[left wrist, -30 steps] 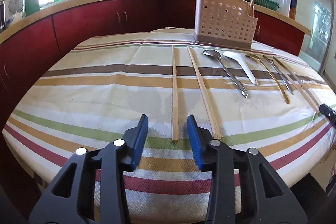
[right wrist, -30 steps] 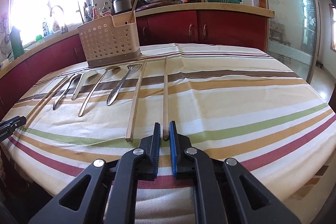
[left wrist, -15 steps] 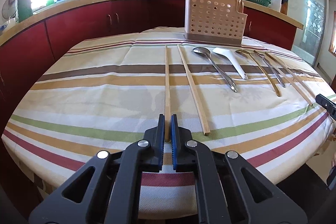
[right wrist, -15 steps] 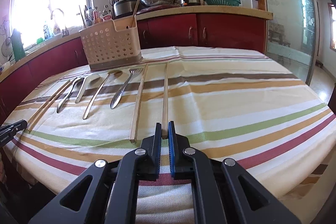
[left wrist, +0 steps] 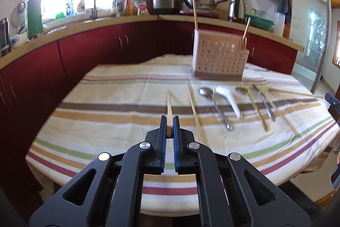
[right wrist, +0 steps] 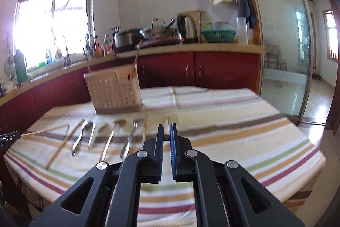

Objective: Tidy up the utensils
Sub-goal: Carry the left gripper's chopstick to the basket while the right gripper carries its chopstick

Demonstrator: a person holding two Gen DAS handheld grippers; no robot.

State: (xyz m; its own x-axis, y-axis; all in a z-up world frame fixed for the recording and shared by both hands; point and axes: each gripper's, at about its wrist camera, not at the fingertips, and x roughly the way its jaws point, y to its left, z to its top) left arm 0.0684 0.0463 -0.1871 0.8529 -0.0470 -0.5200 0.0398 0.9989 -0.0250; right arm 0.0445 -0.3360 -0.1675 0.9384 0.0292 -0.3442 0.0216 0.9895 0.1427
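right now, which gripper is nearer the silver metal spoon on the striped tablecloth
left. left gripper, shut on a wooden chopstick, has the spoon just right of it, past one loose chopstick. right gripper has it far to its left, several utensils away

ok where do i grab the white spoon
Take the white spoon by its thin handle end, from straight above, jaws straddling it. It lies flat, bowl toward the basket, with the steel spoon and gold spoon close either side, so a sideways approach might bump them.
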